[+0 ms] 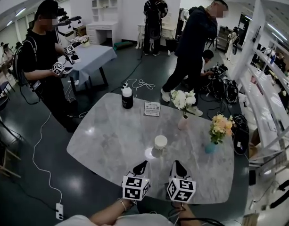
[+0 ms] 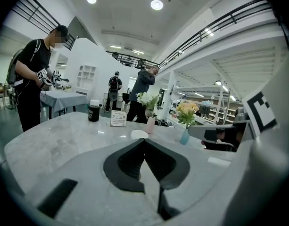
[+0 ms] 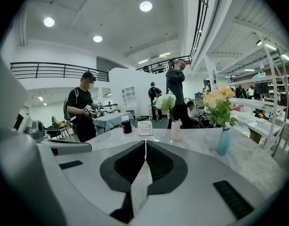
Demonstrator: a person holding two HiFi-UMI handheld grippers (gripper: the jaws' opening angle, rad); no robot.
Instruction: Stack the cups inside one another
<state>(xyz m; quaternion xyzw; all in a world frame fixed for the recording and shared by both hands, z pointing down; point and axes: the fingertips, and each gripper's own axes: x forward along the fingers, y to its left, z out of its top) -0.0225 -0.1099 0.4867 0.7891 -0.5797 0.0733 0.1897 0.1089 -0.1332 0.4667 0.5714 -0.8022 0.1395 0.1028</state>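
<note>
A white cup (image 1: 160,142) stands upright near the middle of the grey marble table (image 1: 106,140); whether more than one cup is nested there I cannot tell. In the left gripper view the cup's rim (image 2: 139,134) shows just above the jaw tips. My left gripper (image 1: 144,163) and right gripper (image 1: 176,163) sit side by side at the table's near edge, both short of the cup and apart from it. The left gripper (image 2: 144,140) is shut with nothing in it. Also shut and holding nothing is the right gripper (image 3: 145,141); the cup is hidden in its view.
A black bottle with a white cap (image 1: 127,98) and a small sign card (image 1: 152,108) stand at the table's far edge. A pink vase of white flowers (image 1: 183,121) and a blue vase of orange flowers (image 1: 211,147) stand to the right. People stand beyond the table; cables lie on the floor.
</note>
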